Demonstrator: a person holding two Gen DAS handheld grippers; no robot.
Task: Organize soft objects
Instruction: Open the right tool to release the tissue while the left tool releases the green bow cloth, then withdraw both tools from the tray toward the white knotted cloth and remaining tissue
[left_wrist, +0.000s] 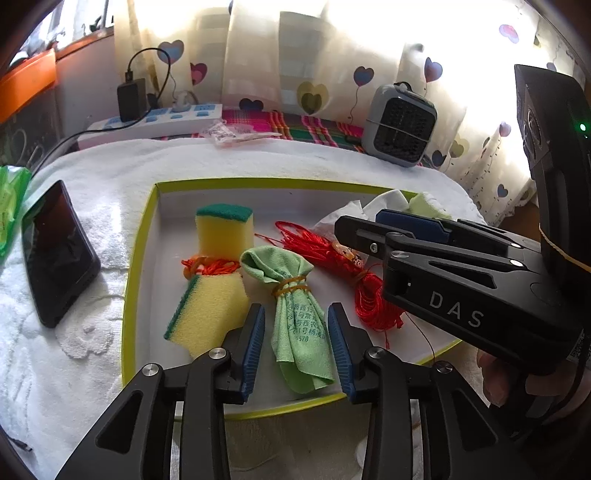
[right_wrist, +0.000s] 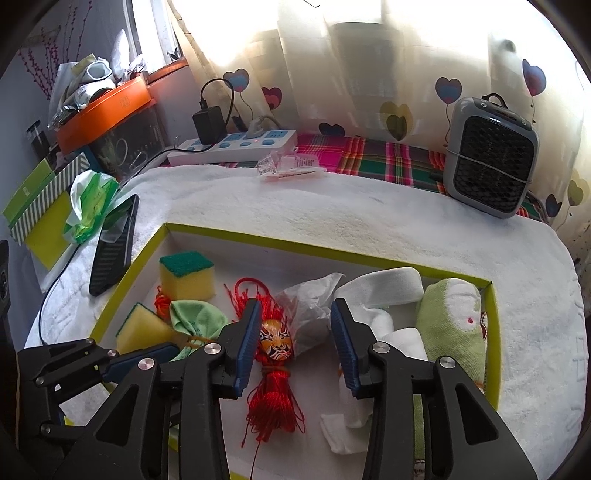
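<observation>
- The soft things lie in a shallow green-rimmed box (left_wrist: 140, 236) on a white towel (left_wrist: 92, 229).
- The left gripper (left_wrist: 296, 341) hovers with fingers apart, straddling the banded green cloth bundle (left_wrist: 295, 295) without touching it; two tied sponges (left_wrist: 210, 273) sit at its 10 o'clock.
- The right gripper (right_wrist: 294, 343), fingers also apart and empty, frames the red tassel with a painted mask (right_wrist: 275, 354); white socks (right_wrist: 384, 295) and a green towel roll (right_wrist: 450, 325) lie at 2 o'clock.
- The step in hand looks like choosing a pick; next, each gripper likely lowers and closes on its item.
</observation>
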